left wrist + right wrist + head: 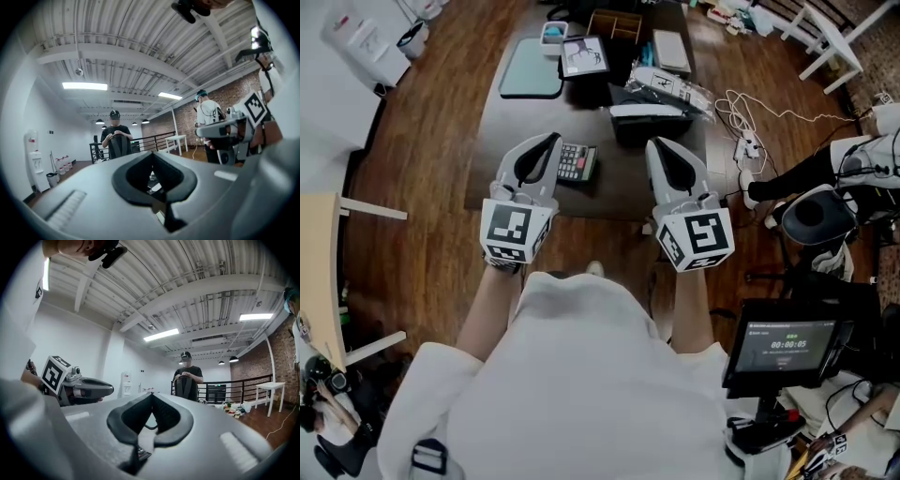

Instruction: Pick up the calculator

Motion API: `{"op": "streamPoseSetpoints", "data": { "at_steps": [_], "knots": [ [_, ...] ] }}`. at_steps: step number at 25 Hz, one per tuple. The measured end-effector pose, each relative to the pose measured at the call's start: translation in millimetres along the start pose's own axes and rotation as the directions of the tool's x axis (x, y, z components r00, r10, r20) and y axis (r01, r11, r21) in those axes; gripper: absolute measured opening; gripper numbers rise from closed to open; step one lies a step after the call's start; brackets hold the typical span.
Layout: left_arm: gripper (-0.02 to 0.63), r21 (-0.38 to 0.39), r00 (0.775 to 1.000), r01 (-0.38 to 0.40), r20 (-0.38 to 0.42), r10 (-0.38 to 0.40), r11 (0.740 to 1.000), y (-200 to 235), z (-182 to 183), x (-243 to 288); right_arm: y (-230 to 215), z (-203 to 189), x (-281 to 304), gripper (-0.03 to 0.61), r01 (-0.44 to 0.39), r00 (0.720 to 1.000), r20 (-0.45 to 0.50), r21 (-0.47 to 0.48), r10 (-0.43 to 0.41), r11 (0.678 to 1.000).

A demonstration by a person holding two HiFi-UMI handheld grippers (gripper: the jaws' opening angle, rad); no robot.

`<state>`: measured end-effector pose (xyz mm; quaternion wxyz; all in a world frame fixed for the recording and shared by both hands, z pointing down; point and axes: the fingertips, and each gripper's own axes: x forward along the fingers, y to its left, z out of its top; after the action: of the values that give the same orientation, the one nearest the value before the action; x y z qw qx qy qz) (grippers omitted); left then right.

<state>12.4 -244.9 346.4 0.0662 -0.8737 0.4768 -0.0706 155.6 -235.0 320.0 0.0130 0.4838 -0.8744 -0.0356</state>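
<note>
The calculator (pixel 578 161), dark with grey and red keys, lies flat on the dark table (pixel 609 192) near its front edge. My left gripper (pixel 553 138) is held level above the table, its tip just left of the calculator and overlapping that edge; its jaws meet with nothing between them. My right gripper (pixel 654 142) is level a hand's width to the right of the calculator, also shut and empty. In the left gripper view the left gripper (pixel 152 153) shows closed tips pointing out into the room. The right gripper (pixel 152 393) looks the same in its own view.
Further back on the table are a green mat (pixel 532 67), a framed picture (pixel 584 56), a black box (pixel 649 120) and a wooden organizer (pixel 614 23). White cables (pixel 750 122) trail on the floor at right, beside a monitor (pixel 783 347). A person (pixel 116 138) stands far across the room.
</note>
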Motion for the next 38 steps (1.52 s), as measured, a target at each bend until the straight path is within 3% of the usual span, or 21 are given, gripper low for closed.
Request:
{"op": "streamPoseSetpoints", "data": {
  "at_steps": [11,15,18,22,25,27,33,38],
  "knots": [
    [0.006,0.005,1.0,0.023,0.019,-0.023,1.0,27,3,13,-7,6,21,0.002,0.05,0.999,0.016,0.031,-0.051,0.998],
    [0.006,0.002,0.999,0.039,0.012,-0.039,0.999,36,-1,11,5,4,30,0.002,0.029,1.0,-0.005,-0.057,-0.03,0.998],
    [0.006,-0.003,0.999,0.048,0.014,-0.048,0.999,41,-4,8,18,2,35,0.086,0.003,0.999,-0.038,-0.158,-0.009,0.987],
    [0.006,-0.011,0.998,0.057,0.009,-0.056,0.998,44,-8,7,26,-5,45,0.109,-0.02,0.995,-0.102,-0.289,-0.01,0.957],
    [0.006,-0.021,0.998,0.06,0.0,-0.06,0.998,47,-13,6,31,-12,53,0.154,-0.075,0.992,-0.117,-0.268,0.045,0.961],
    [0.006,-0.031,0.998,0.059,-0.006,-0.059,0.998,51,-15,6,35,-21,57,0.186,-0.119,0.987,-0.132,-0.242,0.089,0.963],
    [0.006,-0.048,0.998,0.059,-0.035,-0.061,0.997,51,-26,6,33,-63,66,0.187,-0.177,0.969,-0.209,-0.196,0.135,0.964],
    [0.006,-0.07,0.995,0.058,-0.075,-0.064,0.996,45,-42,2,35,-111,74,0.187,-0.212,0.939,-0.322,-0.273,0.119,0.938]
  ]
}}
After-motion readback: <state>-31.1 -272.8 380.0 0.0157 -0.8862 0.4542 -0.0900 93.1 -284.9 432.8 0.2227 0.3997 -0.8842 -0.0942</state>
